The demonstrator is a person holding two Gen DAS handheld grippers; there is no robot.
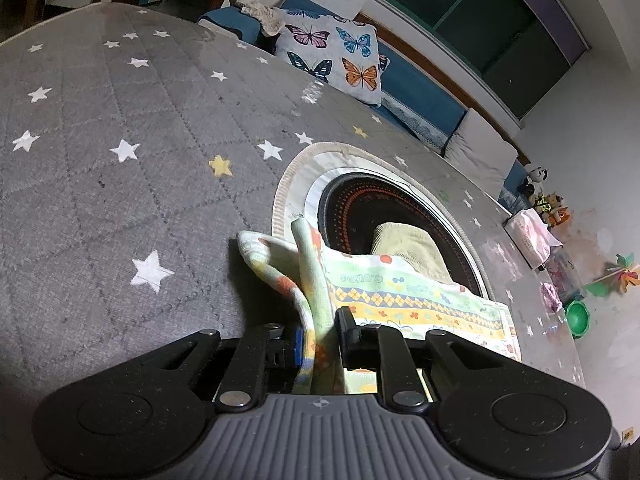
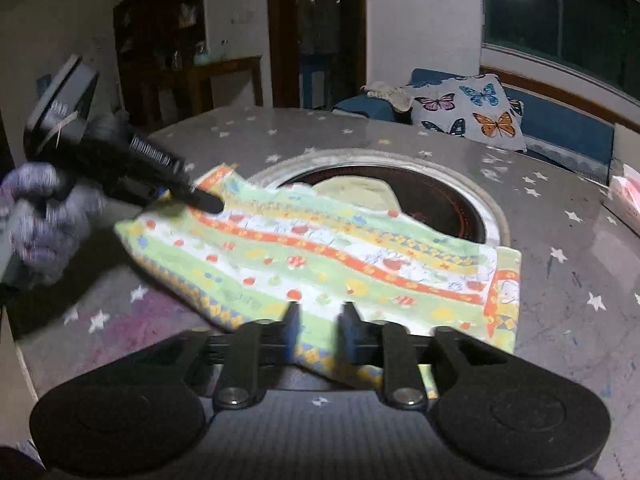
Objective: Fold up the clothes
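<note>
Here, a striped, brightly printed cloth (image 2: pixel 320 256) lies spread on a grey star-patterned worktop (image 1: pixel 100 184), its far edge draped over a round black hotplate (image 1: pixel 360 208) sunk into the worktop's middle.

The left hand-held gripper (image 1: pixel 318 336) has its jaws drawn close together on a bunched corner of the cloth, which rises in a loose fold between the two fingers and stands clear of the worktop. From the right wrist view, that same gripper (image 2: pixel 200 200) reaches in from the left, held by a gloved hand (image 2: pixel 44 216), its tip on the cloth's far left corner.

The right hand-held gripper (image 2: pixel 318 320) sits at the cloth's near edge. Its fingers stand a little apart with fabric showing between them, and the edge runs under the jaws. Motion blur makes it impossible to tell whether the pads are pinching the cloth or only resting over it.

A yellowish-green piece of fabric (image 1: pixel 412 248) lies on the hotplate, partly hidden behind the cloth. Beyond the worktop, a butterfly-print cushion (image 1: pixel 332 56) leans on a blue bench seat (image 1: pixel 420 96) under a dark window (image 1: pixel 480 20).
</note>
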